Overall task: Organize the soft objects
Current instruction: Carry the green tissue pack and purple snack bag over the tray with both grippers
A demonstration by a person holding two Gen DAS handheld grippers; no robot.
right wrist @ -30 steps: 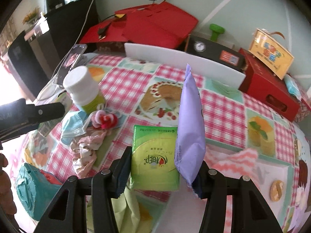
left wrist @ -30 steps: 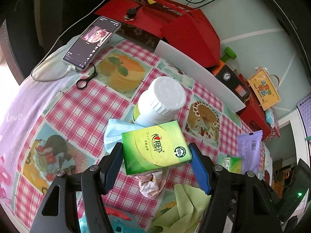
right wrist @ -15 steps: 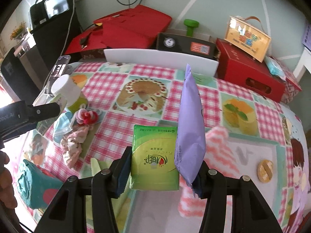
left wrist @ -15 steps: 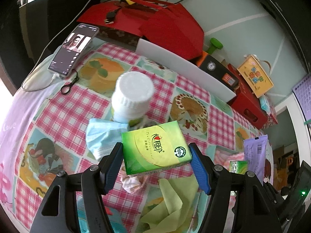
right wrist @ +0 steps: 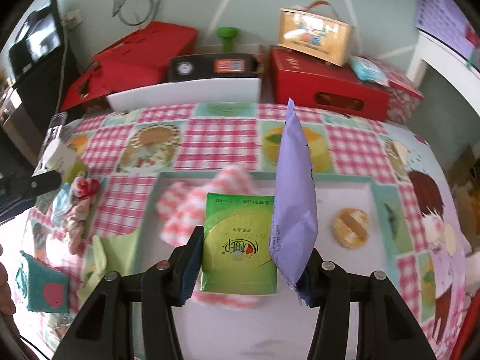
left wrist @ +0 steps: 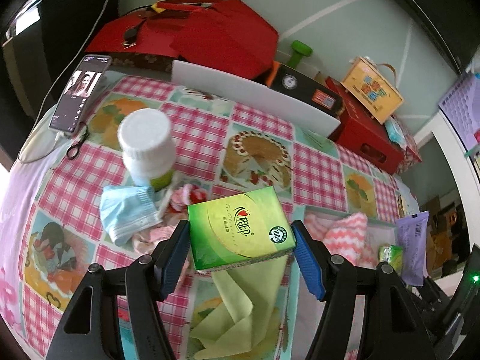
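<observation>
While both tools hover over the checked desk (left wrist: 258, 132):
Left tool (left wrist: 241, 240): clamped on a green tissue pack (left wrist: 240, 231).
Right tool (right wrist: 253, 258): squeezing a second green tissue pack (right wrist: 238, 246) and a purple plastic pouch (right wrist: 295, 210) together.

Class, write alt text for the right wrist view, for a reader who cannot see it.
The right tool grips a green tissue pack and a purple packet side by side above a white tray holding a pink-and-white cloth. The tray sits on a pink checked tablecloth, with red boxes behind.
</observation>
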